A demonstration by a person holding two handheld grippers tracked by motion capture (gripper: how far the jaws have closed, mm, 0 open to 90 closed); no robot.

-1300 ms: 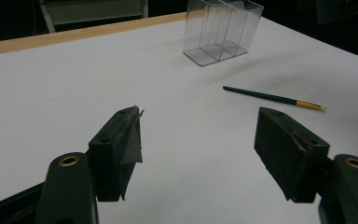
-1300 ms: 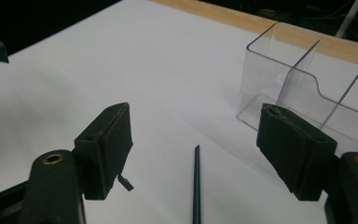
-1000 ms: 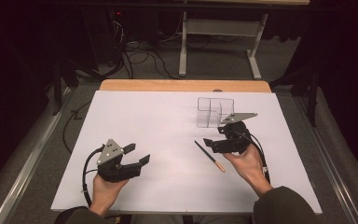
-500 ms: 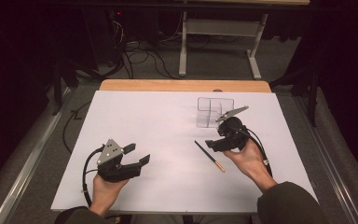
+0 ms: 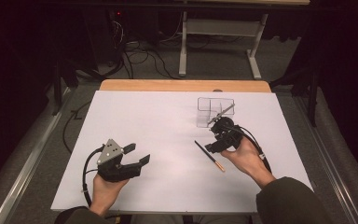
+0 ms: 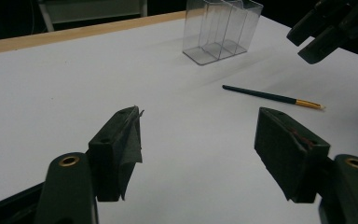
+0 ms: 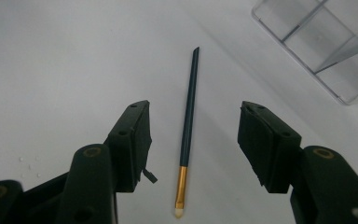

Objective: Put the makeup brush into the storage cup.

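A thin dark green brush [image 5: 209, 155] with a gold ferrule and pale tip lies flat on the white table. My right gripper [image 5: 211, 146] hovers just over it and points down at it. In the right gripper view the brush [image 7: 188, 126] runs lengthwise between the jaws of the right gripper [image 7: 193, 135]. These jaws have just been closing, but a gap remains on each side and the pads do not touch the brush. My left gripper [image 5: 139, 153] rests open at the front left with nothing between its jaws. It appears in its own view [image 6: 198, 140] facing the brush [image 6: 265, 95].
A clear plastic organiser [image 5: 214, 111] with several upright compartments stands just beyond the right gripper, also in the left gripper view [image 6: 221, 30] and the right gripper view [image 7: 326, 42]. The white sheet [image 5: 158, 121] covers the table; a wooden edge [image 5: 182, 85] runs along the far side.
The right gripper has tipped down and shifted slightly left over the brush, its jaws narrower than before. The left gripper and the brush have not moved.
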